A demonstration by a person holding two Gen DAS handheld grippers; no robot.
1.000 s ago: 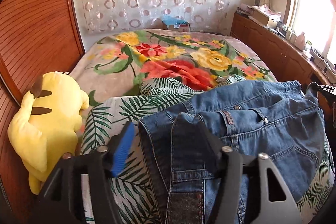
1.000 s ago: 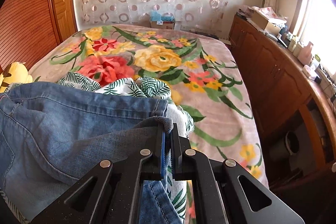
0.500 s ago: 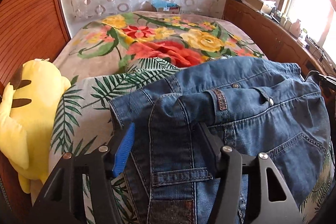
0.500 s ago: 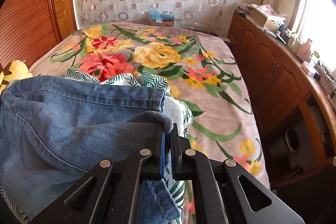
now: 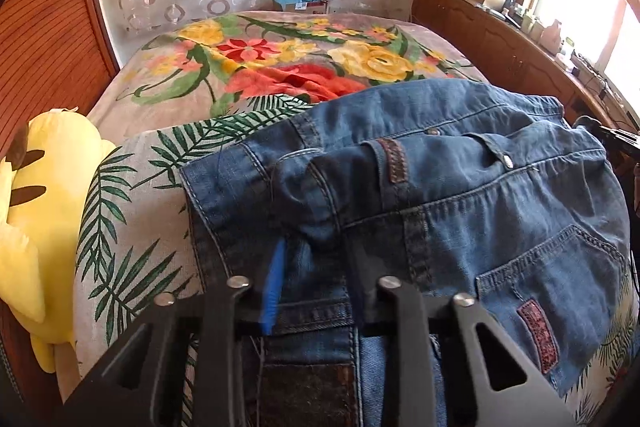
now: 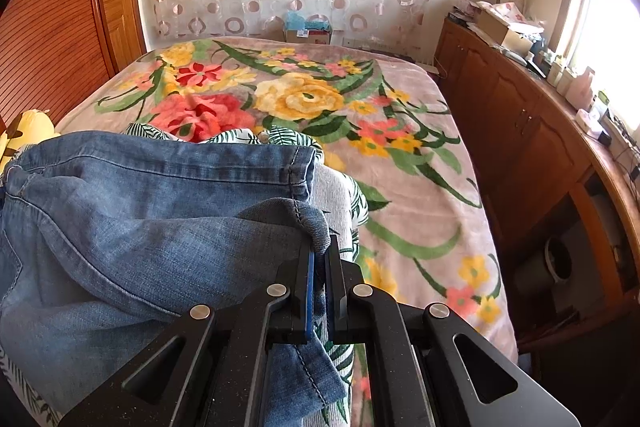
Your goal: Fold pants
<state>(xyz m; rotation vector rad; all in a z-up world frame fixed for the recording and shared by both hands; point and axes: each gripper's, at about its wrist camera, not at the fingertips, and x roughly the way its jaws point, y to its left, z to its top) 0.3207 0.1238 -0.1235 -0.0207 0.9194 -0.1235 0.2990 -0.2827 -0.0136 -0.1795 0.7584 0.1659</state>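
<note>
Blue denim jeans [image 5: 460, 195] lie folded over a palm-leaf pillow [image 5: 132, 227] at the near end of the bed. Their waistband, belt loops and a back pocket show in the left wrist view. My left gripper [image 5: 316, 251] is over the waistband's left part; its jaws are closing, and a bunched fold of denim sits pinched between the blue pad [image 5: 274, 279] and the other finger. In the right wrist view the jeans [image 6: 140, 211] spread to the left, and my right gripper [image 6: 319, 247] is shut on a hem corner held slightly raised.
A floral blanket [image 5: 280, 67] covers the bed beyond the pillow. A yellow plush toy [image 5: 40, 211] leans against the wooden panel wall [image 5: 40, 47] at the left. A wooden cabinet [image 6: 520, 131] with clutter on top runs along the right under the window.
My left gripper came down onto the waistband and its jaws narrowed from wide apart to pinching a fold of denim. The right gripper kept still with the hem.
</note>
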